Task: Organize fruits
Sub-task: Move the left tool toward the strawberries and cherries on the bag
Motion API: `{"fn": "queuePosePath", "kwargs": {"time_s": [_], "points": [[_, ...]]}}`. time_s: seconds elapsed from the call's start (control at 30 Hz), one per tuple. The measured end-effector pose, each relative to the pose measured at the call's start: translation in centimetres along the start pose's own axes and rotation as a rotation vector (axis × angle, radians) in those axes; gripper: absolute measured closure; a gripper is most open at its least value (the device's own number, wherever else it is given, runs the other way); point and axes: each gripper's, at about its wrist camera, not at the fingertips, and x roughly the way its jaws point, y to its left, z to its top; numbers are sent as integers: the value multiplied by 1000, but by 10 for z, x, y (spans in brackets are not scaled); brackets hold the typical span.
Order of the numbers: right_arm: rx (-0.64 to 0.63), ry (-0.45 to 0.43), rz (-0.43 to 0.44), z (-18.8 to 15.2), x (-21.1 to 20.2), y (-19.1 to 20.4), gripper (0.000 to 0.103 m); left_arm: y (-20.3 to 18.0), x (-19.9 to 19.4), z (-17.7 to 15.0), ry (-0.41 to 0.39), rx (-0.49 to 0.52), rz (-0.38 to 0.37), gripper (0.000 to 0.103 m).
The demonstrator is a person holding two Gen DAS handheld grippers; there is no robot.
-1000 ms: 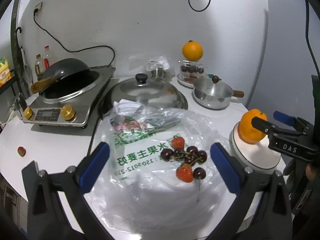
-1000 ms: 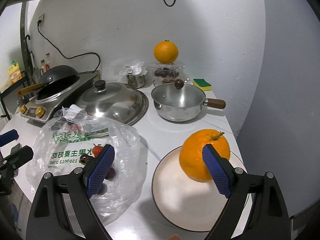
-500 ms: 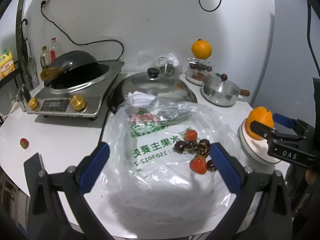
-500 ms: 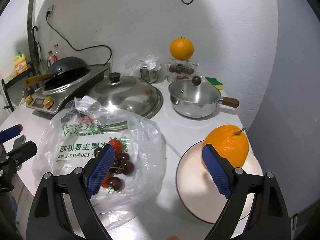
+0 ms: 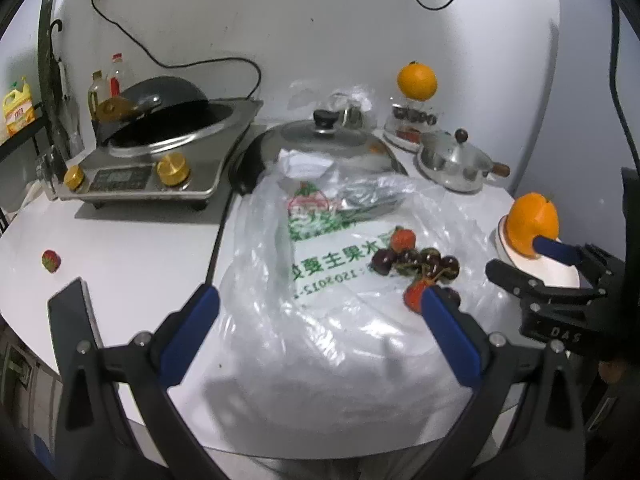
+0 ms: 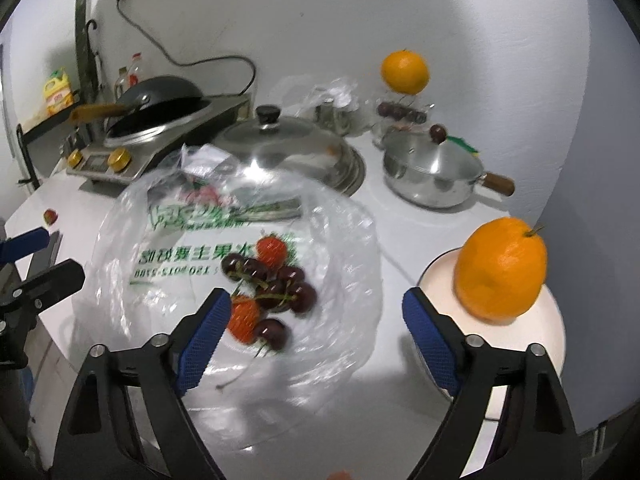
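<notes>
- left claw: jaws wide apart, nothing gripped. hovers over the near part of the plastic bag; pads clear of it.
- right claw: jaws closing but wide, nothing between the pads. left pad sits in front of a strawberry, no grip visible.
- plastic bag lies flat on the white counter, green print on it. cherries and two strawberries are bunched at its right side; can't tell if they're in or on it.
- orange sits on the white plate, right of the bag, beside the right claw's right finger.
- second orange on a clear box at the back wall.
- loose strawberry alone, far left on the counter.
- behind the bag: wok lid, small saucepan, cooktop with pan.
</notes>
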Motion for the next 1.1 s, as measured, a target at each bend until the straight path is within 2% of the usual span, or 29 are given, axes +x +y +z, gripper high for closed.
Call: {"fn": "queuePosePath", "kwargs": {"time_s": [0.1,0.17,0.3,0.63,1.03,1.07,1.1], "points": [[-11,23,15,-6,6,6,29,3,2,-4,10,-3,6,2],[-16,35,27,-10,12,10,30,4,4,-7,15,-5,10,2],[-14,59,56,-14,22,13,46,5,7,-12,29,-6,16,2],[-8,97,111,-20,41,16,61,3,18,-16,55,6,30,2],[16,131,155,-25,57,10,61,-6,27,-16,75,29,43,2],[21,132,162,-25,58,9,62,-6,28,-16,76,30,44,2],[25,136,168,-26,59,8,68,-7,29,-16,79,32,46,2]]}}
